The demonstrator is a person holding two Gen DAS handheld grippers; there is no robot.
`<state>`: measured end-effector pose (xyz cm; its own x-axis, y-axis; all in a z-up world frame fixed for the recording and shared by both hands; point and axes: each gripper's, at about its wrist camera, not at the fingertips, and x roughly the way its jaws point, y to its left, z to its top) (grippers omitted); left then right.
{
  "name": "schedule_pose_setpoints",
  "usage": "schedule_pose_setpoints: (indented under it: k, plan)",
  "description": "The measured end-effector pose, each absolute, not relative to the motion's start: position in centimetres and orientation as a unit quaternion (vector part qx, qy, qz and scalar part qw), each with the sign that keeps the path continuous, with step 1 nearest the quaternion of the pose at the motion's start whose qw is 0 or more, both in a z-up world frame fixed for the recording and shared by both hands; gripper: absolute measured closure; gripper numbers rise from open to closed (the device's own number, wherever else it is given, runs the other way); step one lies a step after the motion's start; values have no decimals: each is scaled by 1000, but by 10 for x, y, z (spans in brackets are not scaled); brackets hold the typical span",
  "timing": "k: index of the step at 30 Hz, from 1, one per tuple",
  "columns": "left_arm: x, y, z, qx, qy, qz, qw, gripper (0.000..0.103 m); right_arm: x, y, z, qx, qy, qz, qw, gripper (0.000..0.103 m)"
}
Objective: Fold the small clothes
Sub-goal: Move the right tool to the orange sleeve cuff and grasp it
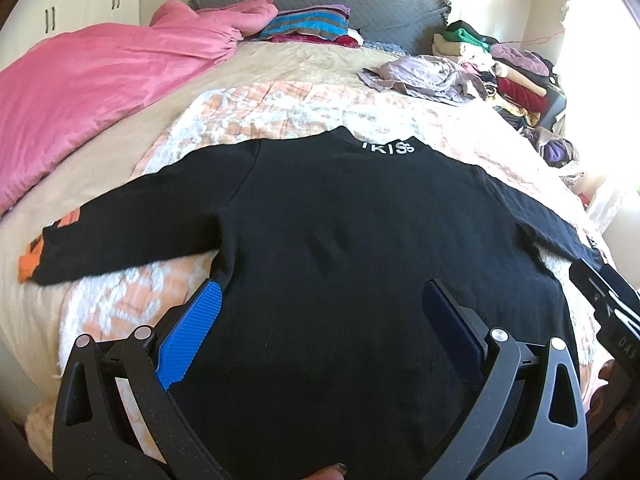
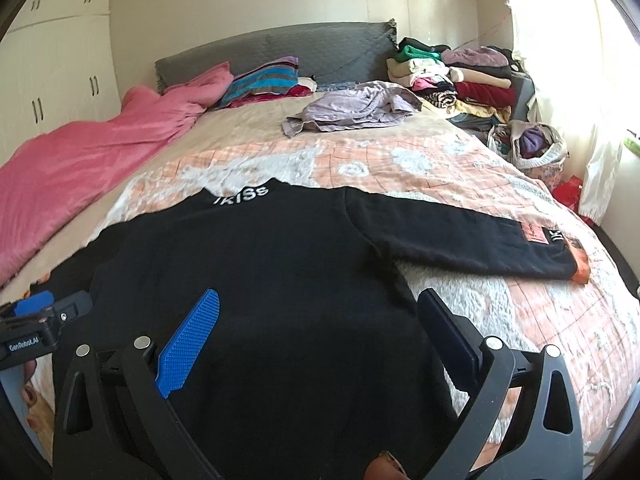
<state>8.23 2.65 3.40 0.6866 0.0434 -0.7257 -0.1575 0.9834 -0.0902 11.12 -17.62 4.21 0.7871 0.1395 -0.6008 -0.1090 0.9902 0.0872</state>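
Note:
A small black sweatshirt (image 1: 340, 220) (image 2: 260, 260) with white letters on its collar lies flat on the bed, both sleeves spread out. Its orange-cuffed left sleeve (image 1: 100, 236) reaches left; the other sleeve (image 2: 472, 236) reaches right. My left gripper (image 1: 322, 300) hovers open over the lower left part of the body, nothing between its blue pads. My right gripper (image 2: 320, 304) hovers open over the lower right part, also holding nothing. Each gripper shows at the edge of the other's view: the right one (image 1: 604, 296), the left one (image 2: 44, 316).
The sweatshirt rests on an orange and white patterned blanket (image 2: 500, 312) on a beige sheet. A pink duvet (image 1: 88, 92) lies along the left. A lilac garment (image 2: 352, 108) and a stack of folded clothes (image 2: 460, 76) sit far right, striped pillows (image 1: 308, 24) by the grey headboard.

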Motion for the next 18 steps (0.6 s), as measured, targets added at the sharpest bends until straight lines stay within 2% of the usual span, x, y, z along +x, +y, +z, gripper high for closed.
schedule_pose_setpoints:
  k: [18]
  plan:
    - [144, 11, 29, -61, 411, 36, 909, 9, 170, -266, 28, 104, 351, -20, 930, 4]
